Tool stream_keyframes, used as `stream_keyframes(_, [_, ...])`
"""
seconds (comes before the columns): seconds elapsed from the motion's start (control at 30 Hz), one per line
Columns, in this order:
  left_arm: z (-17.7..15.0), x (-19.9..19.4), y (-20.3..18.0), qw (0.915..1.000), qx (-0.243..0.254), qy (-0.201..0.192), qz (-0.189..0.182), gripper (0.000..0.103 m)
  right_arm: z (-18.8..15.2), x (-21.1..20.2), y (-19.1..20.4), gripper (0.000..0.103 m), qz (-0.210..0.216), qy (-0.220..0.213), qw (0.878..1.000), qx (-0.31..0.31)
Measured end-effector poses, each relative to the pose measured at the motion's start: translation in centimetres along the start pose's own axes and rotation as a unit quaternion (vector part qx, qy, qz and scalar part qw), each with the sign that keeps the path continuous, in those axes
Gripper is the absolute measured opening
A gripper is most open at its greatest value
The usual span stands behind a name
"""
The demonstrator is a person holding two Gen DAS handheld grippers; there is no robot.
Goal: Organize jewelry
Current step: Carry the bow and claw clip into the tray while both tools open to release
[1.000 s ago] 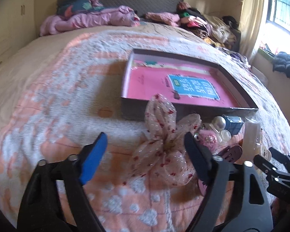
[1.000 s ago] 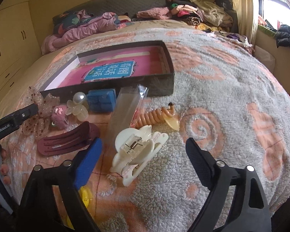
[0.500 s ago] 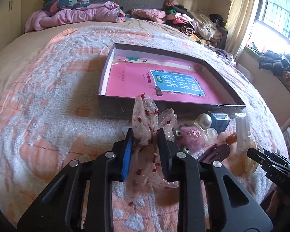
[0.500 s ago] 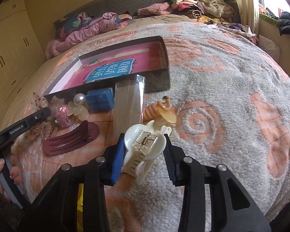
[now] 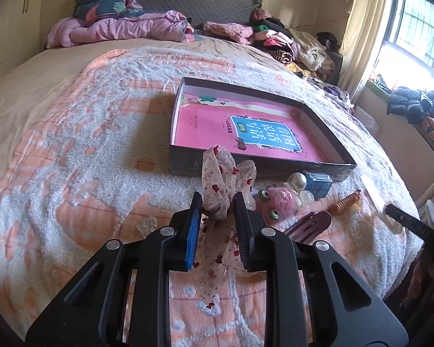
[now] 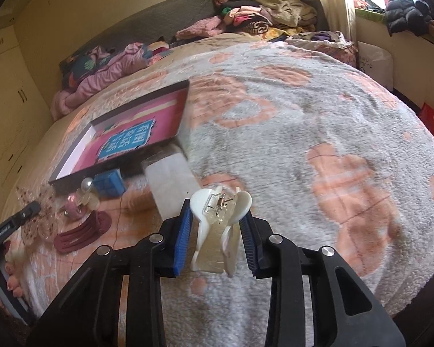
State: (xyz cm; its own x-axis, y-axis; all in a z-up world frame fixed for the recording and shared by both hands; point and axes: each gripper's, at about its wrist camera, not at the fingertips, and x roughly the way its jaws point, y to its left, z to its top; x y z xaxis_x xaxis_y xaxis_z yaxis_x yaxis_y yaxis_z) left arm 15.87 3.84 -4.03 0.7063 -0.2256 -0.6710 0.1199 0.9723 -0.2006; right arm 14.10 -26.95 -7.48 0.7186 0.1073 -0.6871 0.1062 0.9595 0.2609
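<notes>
I see left tool (image 5: 216, 202) clamped on sheer bow (image 5: 225, 182), tray (image 5: 263, 167) at 12 o'clock. Right tool (image 6: 217, 211) closing, pinching white claw clip (image 6: 217, 225) above the bed (image 6: 318, 144).

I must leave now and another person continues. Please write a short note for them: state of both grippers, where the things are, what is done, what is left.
Left gripper: jaws shut on the sheer bow with red dots.
Right gripper: jaws closing on the white claw clip, pads already pressing it.
Dark tray holds only a pink book.
Done: both pieces picked up; none placed yet.
Left on the blanket: maroon clip, orange spiral clip, blue box, pearl piece, pink piece.
</notes>
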Motion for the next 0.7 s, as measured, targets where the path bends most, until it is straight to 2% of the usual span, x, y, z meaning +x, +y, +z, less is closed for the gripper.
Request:
stream_keyframes(0.13, [-0.1, 0.1, -0.3, 1.0, 0.002, 0.003, -0.002, 0.015, -0.2, 0.4, -0.5, 0.033, 0.012, 0.023, 1.0, 0.003])
stream_keyframes(0.33, [0.6, -0.6, -1.5, 0.9998, 0.008, -0.006, -0.014, 0.015, -0.3, -0.6, -0.8, 0.032, 0.018, 0.013, 1.0, 0.008])
stream_keyframes(0.7, [2.0, -0.5, -3.5, 0.999, 0.023, -0.014, -0.035, 0.015, -0.8, -1.3, -2.0, 0.034, 0.037, 0.03, 0.998, 0.029])
